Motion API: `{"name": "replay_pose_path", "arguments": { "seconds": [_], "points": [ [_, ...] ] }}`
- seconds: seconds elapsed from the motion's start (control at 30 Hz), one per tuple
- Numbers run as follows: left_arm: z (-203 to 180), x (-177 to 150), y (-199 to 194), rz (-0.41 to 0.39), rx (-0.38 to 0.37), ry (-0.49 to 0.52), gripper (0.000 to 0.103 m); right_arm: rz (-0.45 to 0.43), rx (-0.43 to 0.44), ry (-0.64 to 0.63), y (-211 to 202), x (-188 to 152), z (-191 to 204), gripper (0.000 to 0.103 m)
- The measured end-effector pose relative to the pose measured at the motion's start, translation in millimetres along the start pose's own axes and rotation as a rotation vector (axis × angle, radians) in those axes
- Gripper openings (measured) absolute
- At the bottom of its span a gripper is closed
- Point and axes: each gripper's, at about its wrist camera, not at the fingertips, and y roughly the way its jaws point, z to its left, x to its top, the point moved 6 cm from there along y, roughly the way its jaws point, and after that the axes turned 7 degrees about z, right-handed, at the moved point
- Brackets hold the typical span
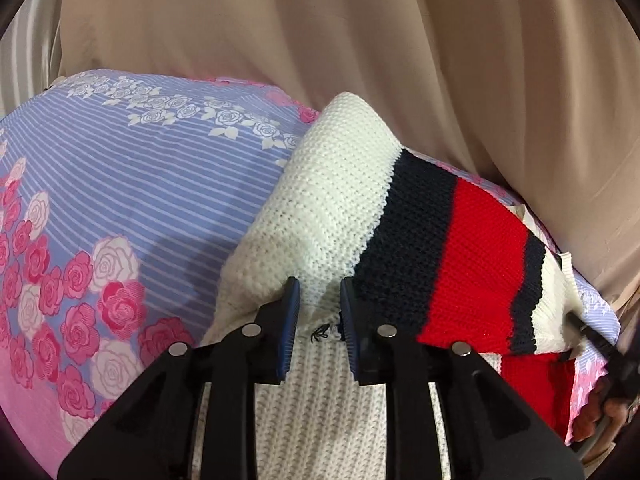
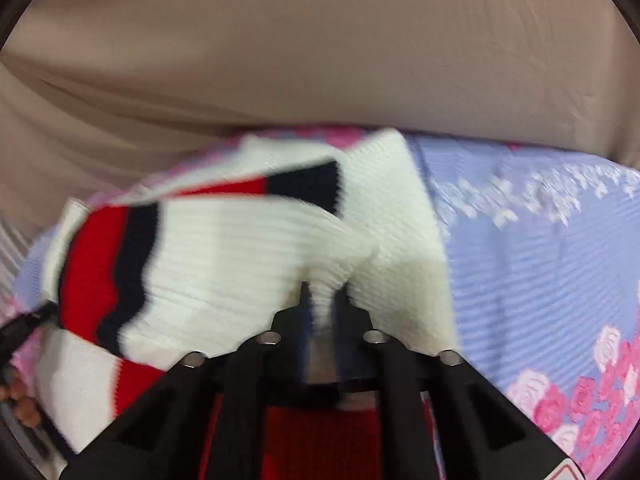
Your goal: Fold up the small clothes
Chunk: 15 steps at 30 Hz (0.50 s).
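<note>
Inspector: Left gripper (image 1: 319, 300); jaws stand parted, white knit lying in the gap between the blue pads, not visibly pinched; the knit sweater (image 1: 332, 200) spreads ahead of the tips, its navy and red stripes off to the right.

Clerk: And the right gripper (image 2: 323, 300)?

Inspector: Narrowed onto a gathered ridge of white knit; I judge it gripping the sweater; a flap rises ahead and left of the tips; that view is blurred.

Clerk: Resting on what?

Inspector: The floral bedsheet (image 1: 120, 200); beige fabric (image 1: 280, 40) beyond.

Clerk: Step in hand?

Inspector: A fold carried over, by my judgement; next, lay the flap square on the body; left side must pin or grip the cloth.
</note>
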Motion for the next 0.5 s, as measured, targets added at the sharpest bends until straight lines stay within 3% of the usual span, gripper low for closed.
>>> {"name": "replay_pose_path", "arguments": {
  "seconds": [0.1,0.13,0.2,0.23,0.27,0.3,0.37,0.43,0.47,0.5],
  "points": [
    [1,0,1,-0.002,0.009,0.012,0.020,-0.095,0.036,0.038,-19,13,-6,0.008],
    [0,4,4,-0.005,0.014,0.013,0.020,-0.066,0.003,0.039,-9,12,-10,0.008],
    [-4,3,6,-0.012,0.027,0.014,0.020,0.092,-0.072,0.036,38,-7,-27,0.008],
    [-7,2,10,-0.015,0.033,0.013,0.020,0.048,-0.065,0.027,38,-10,-30,0.006],
    [-8,2,11,-0.015,0.038,0.011,0.020,0.059,-0.069,0.025,33,-10,-29,0.007],
    [-9,2,9,-0.015,0.037,0.015,0.020,0.062,-0.066,0.048,24,-10,-29,0.013],
    [-8,-2,-3,-0.012,0.003,0.021,0.020,0.058,-0.054,0.050,-4,-14,-23,0.016],
    [-8,-18,-25,0.010,-0.037,0.024,0.029,0.022,-0.078,0.010,-35,-28,-22,0.020],
    [-3,-31,-42,0.011,-0.053,0.034,0.043,0.013,-0.098,-0.028,-57,-45,-22,0.026],
    [2,-42,-55,0.005,-0.059,0.048,0.057,0.013,-0.101,-0.055,-72,-64,-24,0.039]
  ]
}}
